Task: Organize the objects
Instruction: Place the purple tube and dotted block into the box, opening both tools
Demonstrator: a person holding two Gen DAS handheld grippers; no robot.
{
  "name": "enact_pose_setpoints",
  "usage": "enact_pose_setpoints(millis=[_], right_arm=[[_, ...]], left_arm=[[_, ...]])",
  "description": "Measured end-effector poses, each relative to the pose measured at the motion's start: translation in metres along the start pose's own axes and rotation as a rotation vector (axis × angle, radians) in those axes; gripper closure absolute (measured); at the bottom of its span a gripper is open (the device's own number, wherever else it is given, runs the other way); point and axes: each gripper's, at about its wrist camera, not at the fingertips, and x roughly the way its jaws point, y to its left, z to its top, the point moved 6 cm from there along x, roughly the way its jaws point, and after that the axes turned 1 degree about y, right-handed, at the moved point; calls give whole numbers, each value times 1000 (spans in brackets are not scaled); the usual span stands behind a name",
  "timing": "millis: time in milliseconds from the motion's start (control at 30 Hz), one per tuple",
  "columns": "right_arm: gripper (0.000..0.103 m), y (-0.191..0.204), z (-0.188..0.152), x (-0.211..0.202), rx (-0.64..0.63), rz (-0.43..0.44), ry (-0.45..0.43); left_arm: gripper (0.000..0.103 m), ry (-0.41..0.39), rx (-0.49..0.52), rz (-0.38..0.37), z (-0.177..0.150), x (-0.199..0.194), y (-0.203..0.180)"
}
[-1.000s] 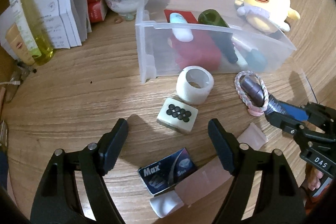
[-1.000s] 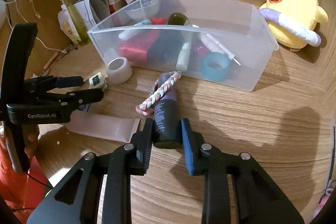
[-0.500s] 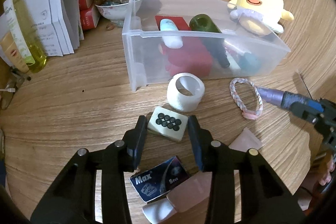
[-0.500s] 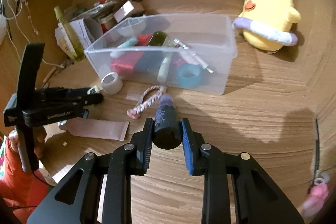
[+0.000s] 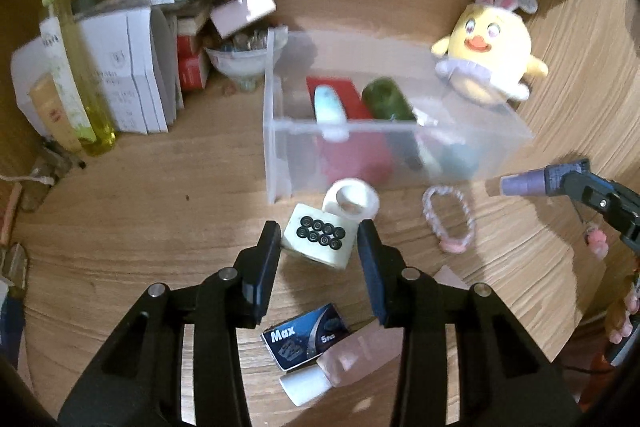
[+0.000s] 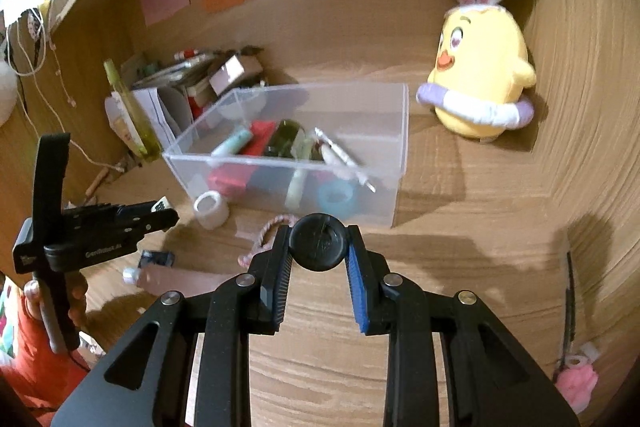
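Note:
My left gripper (image 5: 319, 241) is shut on a cream block with black dots (image 5: 319, 239) and holds it above the desk. My right gripper (image 6: 318, 241) is shut on a dark purple bottle (image 6: 318, 241), seen end-on, lifted in front of the clear plastic bin (image 6: 280, 163). In the left wrist view the bottle (image 5: 524, 183) sticks out of the right gripper (image 5: 568, 183) beside the bin (image 5: 280, 155). The bin holds a red box, a green bottle, tubes and a blue tape roll.
On the desk lie a white tape roll (image 5: 352, 201), a braided pink loop (image 5: 448, 223), a blue Max box (image 5: 306, 335) and a pink tube (image 5: 352, 355). A yellow plush chick (image 5: 488, 59) stands at the back right. Papers, a bowl and a yellow bottle (image 5: 76, 75) crowd the back left.
My left gripper closed on the dotted block and lifted it. My right gripper raised the purple bottle off the braided loop and turned it end-on toward the bin.

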Motion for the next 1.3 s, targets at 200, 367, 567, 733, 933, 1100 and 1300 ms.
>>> enact_pose_setpoints(millis=[200, 367, 567, 733, 933, 1100, 1300], right_arm=[[79, 4, 22, -8, -10, 0, -64], [79, 5, 40, -8, -17, 6, -100], [79, 5, 66, -7, -28, 0, -147], [79, 5, 79, 3, -35, 0, -156], [79, 5, 84, 30, -42, -6, -119], [79, 2, 79, 62, -33, 0, -50], [79, 3, 78, 94, -66, -24, 6]], left_arm=[[64, -60, 0, -17, 19, -16, -6], [64, -99, -9, -35, 36, -24, -9], [64, -129, -9, -32, 54, -25, -10], [64, -118, -16, -28, 64, -12, -8], [64, -86, -19, -13, 76, 10, -3], [64, -52, -11, 3, 82, 29, 0], [63, -44, 0, 18, 83, 39, 1]])
